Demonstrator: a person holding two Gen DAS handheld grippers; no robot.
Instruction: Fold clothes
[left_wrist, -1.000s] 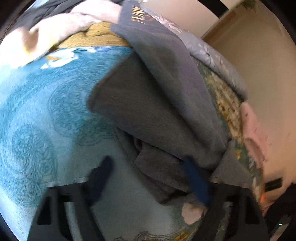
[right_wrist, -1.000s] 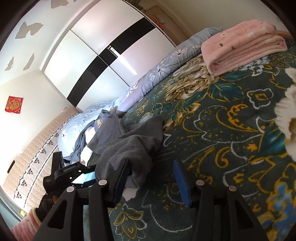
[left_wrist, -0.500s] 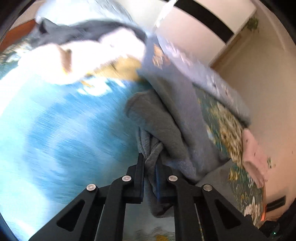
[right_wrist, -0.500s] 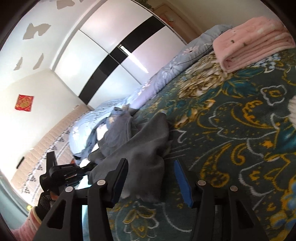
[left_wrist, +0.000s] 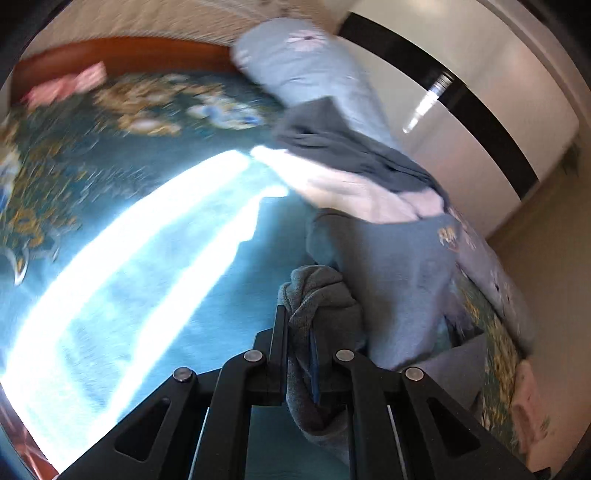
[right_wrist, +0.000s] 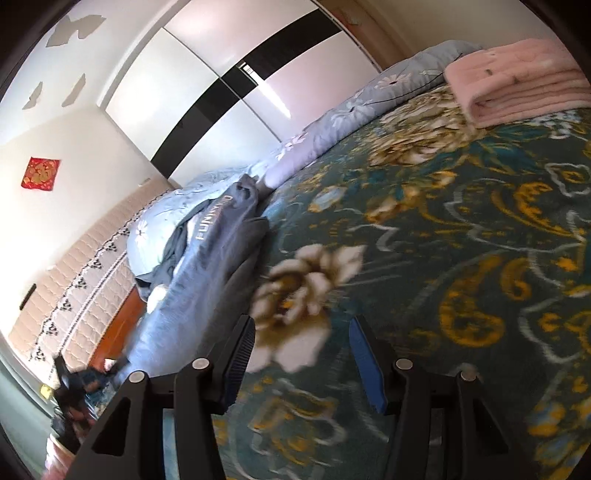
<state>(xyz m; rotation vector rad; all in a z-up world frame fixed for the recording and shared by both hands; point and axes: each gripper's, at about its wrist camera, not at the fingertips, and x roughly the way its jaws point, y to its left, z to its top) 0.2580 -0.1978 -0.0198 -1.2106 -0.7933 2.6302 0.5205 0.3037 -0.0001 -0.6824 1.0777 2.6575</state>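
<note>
My left gripper (left_wrist: 300, 343) is shut on a bunched edge of a grey sweatshirt (left_wrist: 399, 273) and holds it stretched above the teal floral bedspread (left_wrist: 155, 258). The sweatshirt has pale lettering and trails toward a pile of a white garment (left_wrist: 354, 192) and a dark grey garment (left_wrist: 343, 147). In the right wrist view the same sweatshirt (right_wrist: 207, 258) is pulled long toward the lower left. My right gripper (right_wrist: 301, 354) is open and empty above the bedspread (right_wrist: 461, 258), to the right of the sweatshirt.
A folded pink blanket (right_wrist: 517, 81) lies at the far right of the bed. A pale blue floral quilt (right_wrist: 351, 110) runs along the far edge by the black-and-white wardrobe (right_wrist: 258, 74). A padded headboard (right_wrist: 81, 280) is at the left.
My left gripper closed on the grey sweatshirt's edge and pulled it up and away, stretching the garment out. My right gripper stayed open as its view shifted along the bed.
</note>
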